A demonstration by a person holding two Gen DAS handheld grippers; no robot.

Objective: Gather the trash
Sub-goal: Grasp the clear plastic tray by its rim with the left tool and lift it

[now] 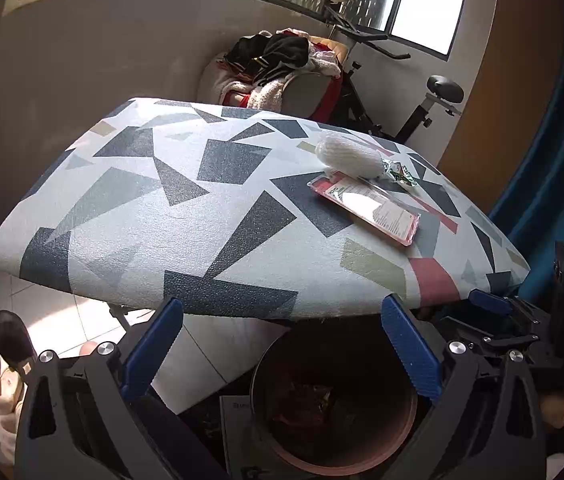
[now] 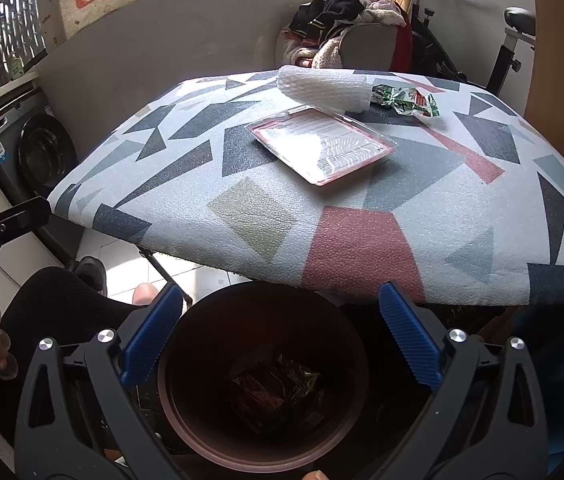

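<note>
Hovering over a round brown plastic bin below the near edge of the bench, the left tool is held with its blue pads wide apart and nothing between them. The right tool is likewise spread, empty, above the bin. A pink-rimmed clear blister pack, white foam netting and a green crumpled wrapper lie on the bench; print is unreadable.

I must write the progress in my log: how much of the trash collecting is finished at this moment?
Partly done. Crumpled wrappers already lie in the brown bin. Nothing is in hand: the left tongs and right tongs are open and empty over the bin. Left on the table: the white foam sleeve, the pink-edged plastic package and the green wrapper.
</note>
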